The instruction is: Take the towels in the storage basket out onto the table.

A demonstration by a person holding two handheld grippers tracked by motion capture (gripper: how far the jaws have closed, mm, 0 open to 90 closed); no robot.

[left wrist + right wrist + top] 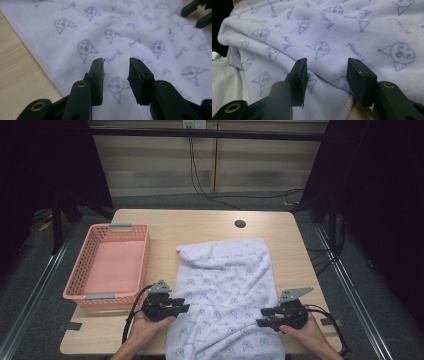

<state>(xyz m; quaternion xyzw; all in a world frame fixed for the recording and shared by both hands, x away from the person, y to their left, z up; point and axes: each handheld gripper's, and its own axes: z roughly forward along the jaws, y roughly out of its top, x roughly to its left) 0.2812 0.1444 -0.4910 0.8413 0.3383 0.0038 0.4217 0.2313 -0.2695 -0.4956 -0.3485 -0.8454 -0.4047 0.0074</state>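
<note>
A pale lilac towel (225, 290) printed with small faces lies rumpled on the wooden table (295, 235), its near end hanging over the front edge. My left gripper (185, 305) sits at the towel's left edge near the front, held in a hand. In the left gripper view its jaws (116, 61) stand open just above the towel (150, 32), with nothing pinched. My right gripper (262, 316) is at the towel's right edge. In the right gripper view its jaws (327, 61) are open, and a folded edge of the towel (352, 25) lies between them without being pressed.
An empty pink mesh basket (146, 250) stands on the left part of the table. A round cable hole (240, 224) is at the back middle. The right gripper's jaws (197, 15) appear far off across the towel. Dark floor and cables surround the table.
</note>
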